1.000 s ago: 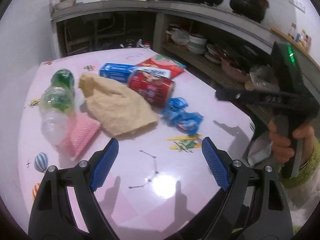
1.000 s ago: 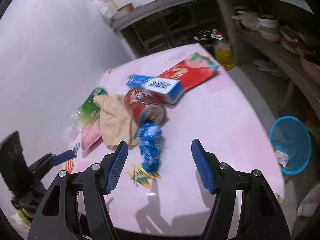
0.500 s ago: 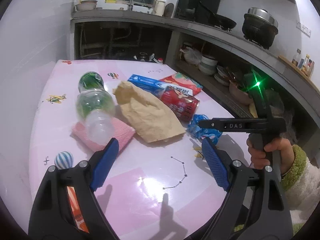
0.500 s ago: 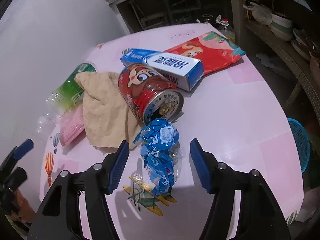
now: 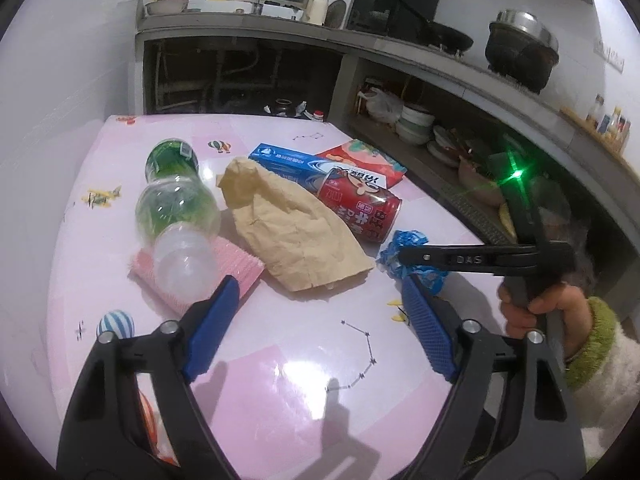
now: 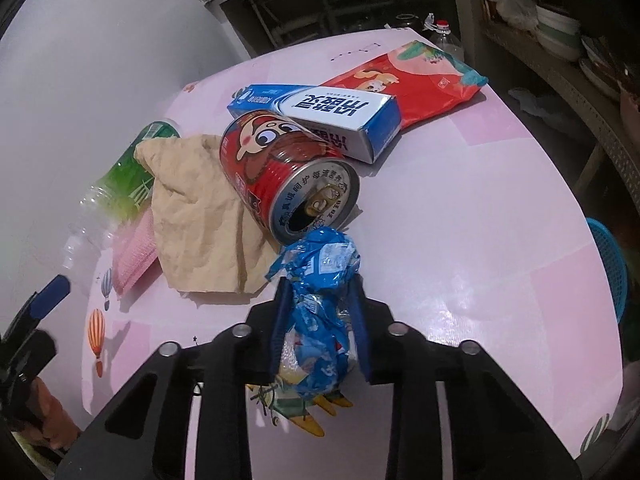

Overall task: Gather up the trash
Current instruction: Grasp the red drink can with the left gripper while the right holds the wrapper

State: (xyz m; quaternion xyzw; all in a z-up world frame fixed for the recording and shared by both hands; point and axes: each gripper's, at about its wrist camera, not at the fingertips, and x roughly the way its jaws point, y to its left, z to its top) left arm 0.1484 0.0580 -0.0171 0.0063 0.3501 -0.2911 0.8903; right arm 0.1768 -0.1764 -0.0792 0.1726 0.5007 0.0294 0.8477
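A crumpled blue wrapper (image 6: 320, 256) lies on the pink table (image 6: 480, 200), right in front of a tipped red can (image 6: 276, 172). My right gripper (image 6: 320, 284) is closing on the wrapper, and its blue pads press the wrapper from both sides. In the left wrist view that gripper (image 5: 402, 254), held by a hand, reaches in from the right over the blue wrapper (image 5: 408, 240). My left gripper (image 5: 318, 284) hovers over the table's near part. Its jaws are closing a little, still wide apart, with nothing between them.
Beside the can lie a brown paper bag (image 5: 292, 232), a green plastic bottle (image 5: 176, 204) on a pink cloth (image 5: 240, 268), a blue box (image 6: 320, 116) and a red snack bag (image 6: 408, 76). A blue basket (image 6: 608, 256) stands on the floor beyond the table's right edge.
My right gripper came down around the blue wrapper and its jaws closed from wide apart onto it. The left gripper's view shifted, so the pile now sits more centred and farther off.
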